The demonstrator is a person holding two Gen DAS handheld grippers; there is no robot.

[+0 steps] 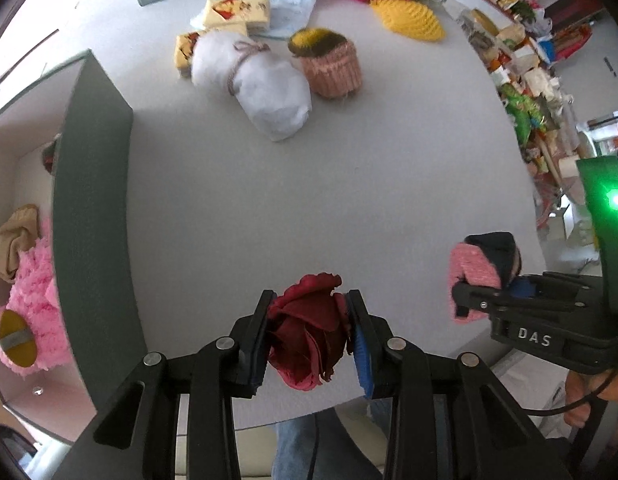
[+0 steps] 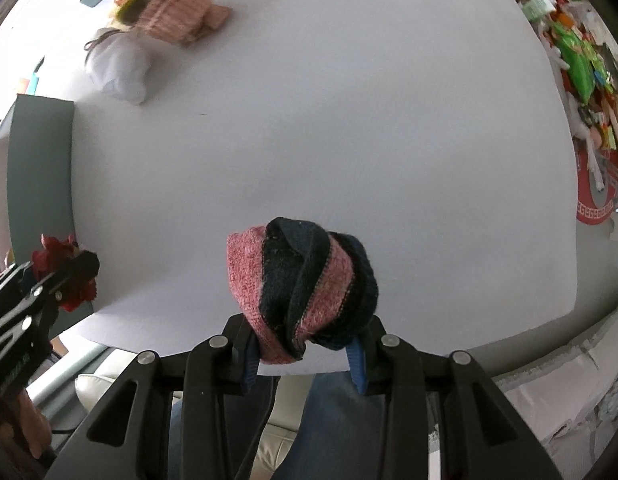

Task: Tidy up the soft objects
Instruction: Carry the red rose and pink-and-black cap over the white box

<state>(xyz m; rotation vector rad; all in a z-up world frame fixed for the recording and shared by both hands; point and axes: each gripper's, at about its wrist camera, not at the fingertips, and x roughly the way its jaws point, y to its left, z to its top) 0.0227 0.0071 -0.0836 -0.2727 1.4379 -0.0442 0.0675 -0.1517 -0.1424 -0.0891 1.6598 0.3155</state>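
1. A dark red fabric rose (image 1: 309, 332) with layered, folded petals sits low centre in the left wrist view; a rolled knit sock bundle (image 2: 301, 292), pink with navy bands, sits low centre in the right wrist view.
2. The left gripper (image 1: 309, 336) is clamped on the rose, its blue-padded fingers (image 1: 363, 356) pressing both sides.
3. The right gripper (image 2: 305, 344) is closed around the sock bundle.
4. Both are held over the near edge of a smooth white table (image 1: 309, 200).
5. At upper centre lie a white tied cloth roll (image 1: 261, 84) and a ribbed pink knit cup (image 1: 333, 68).
6. At left, a grey-walled box (image 1: 93, 208) holds a fluffy pink item (image 1: 37, 312).
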